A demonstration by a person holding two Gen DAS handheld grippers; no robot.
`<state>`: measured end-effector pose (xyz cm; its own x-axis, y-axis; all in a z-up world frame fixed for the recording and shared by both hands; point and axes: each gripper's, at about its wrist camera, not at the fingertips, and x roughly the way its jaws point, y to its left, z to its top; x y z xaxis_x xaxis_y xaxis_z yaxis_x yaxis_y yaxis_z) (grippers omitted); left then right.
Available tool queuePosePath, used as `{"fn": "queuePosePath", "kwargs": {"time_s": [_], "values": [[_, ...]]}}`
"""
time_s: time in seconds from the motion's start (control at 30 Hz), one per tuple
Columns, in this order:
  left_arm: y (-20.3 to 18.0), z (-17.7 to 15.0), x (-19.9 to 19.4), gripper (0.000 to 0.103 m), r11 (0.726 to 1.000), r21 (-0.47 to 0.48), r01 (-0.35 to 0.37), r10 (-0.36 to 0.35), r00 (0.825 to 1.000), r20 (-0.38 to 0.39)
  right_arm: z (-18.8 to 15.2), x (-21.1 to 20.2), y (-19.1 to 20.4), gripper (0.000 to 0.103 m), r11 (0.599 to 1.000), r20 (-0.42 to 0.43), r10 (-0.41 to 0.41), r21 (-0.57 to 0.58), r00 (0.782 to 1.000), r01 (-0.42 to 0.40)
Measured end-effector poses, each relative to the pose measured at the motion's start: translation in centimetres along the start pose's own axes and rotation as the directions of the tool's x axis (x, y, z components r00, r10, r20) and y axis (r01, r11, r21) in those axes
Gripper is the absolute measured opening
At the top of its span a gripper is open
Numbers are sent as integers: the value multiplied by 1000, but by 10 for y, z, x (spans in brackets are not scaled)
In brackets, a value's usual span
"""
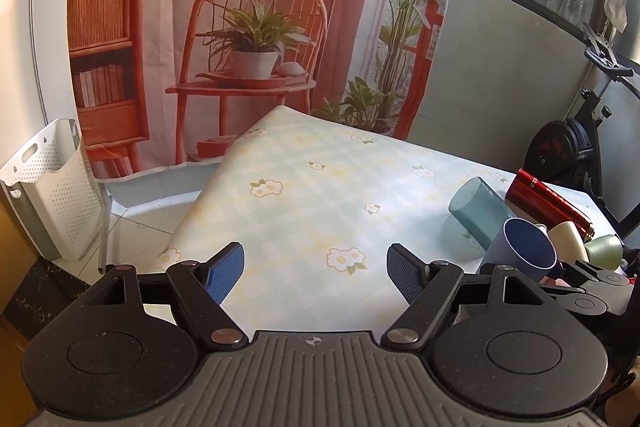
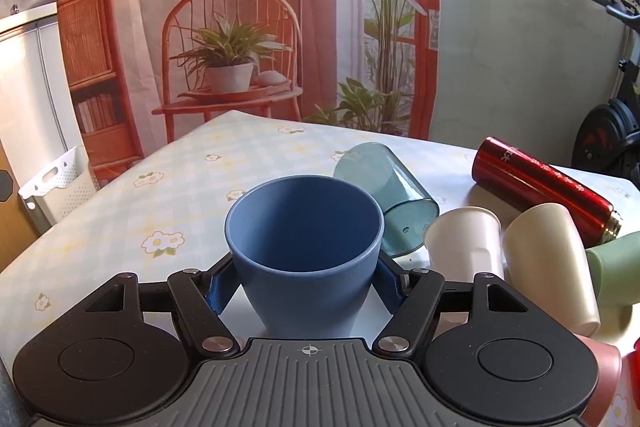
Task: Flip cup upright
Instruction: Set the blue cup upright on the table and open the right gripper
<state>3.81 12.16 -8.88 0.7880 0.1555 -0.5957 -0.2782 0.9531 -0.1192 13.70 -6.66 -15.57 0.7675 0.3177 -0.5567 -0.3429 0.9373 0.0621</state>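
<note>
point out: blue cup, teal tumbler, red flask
blue cup (image 2: 304,267): right wrist view, outer wall below rim
teal tumbler (image 2: 394,189): right wrist view, side wall
red flask (image 2: 540,183): right wrist view, mid body

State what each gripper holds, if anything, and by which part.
The right gripper clamps the blue plastic cup by its lower sides, mouth up. The left gripper is open, holding nothing.

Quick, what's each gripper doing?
Left gripper: open, holding nothing.
Right gripper: closed on the blue cup, mouth up.
</note>
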Motion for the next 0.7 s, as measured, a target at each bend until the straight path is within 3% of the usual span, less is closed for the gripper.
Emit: {"fn": "queuePosePath", "kwargs": {"time_s": [0.07, 0.1, 0.17, 0.33, 0.5, 0.57, 0.7], "values": [[0, 0, 0, 80, 1000, 0, 0, 0, 1000, 0, 1, -1, -1, 70, 1000, -1, 8, 1, 1000, -8], [0, 0, -1, 80, 1000, 1, 0, 0, 1000, 1, 1, -2, -1, 79, 1000, 0, 3, -2, 1000, -3], [-1, 1, -3, 80, 1000, 1, 1, -1, 1000, 4, 1, -5, -2, 88, 1000, 8, -4, -5, 1000, 4], [-4, 6, -10, 81, 1000, 15, 3, -3, 1000, 22, 1, -15, -5, 88, 1000, -10, -7, 8, 1000, 7], [-11, 14, -23, 82, 999, 52, 12, -14, 999, 51, 5, -47, -15, 97, 999, -7, -4, 49, 1000, 4], [-14, 18, -28, 88, 997, 68, 28, -32, 998, 55, 10, -66, -22, 102, 997, 1, -10, 74, 1000, 10], [-27, 27, -42, 94, 992, 112, 65, -75, 994, 86, 24, -108, -34, 103, 992, 15, -17, 121, 1000, 15]]}}
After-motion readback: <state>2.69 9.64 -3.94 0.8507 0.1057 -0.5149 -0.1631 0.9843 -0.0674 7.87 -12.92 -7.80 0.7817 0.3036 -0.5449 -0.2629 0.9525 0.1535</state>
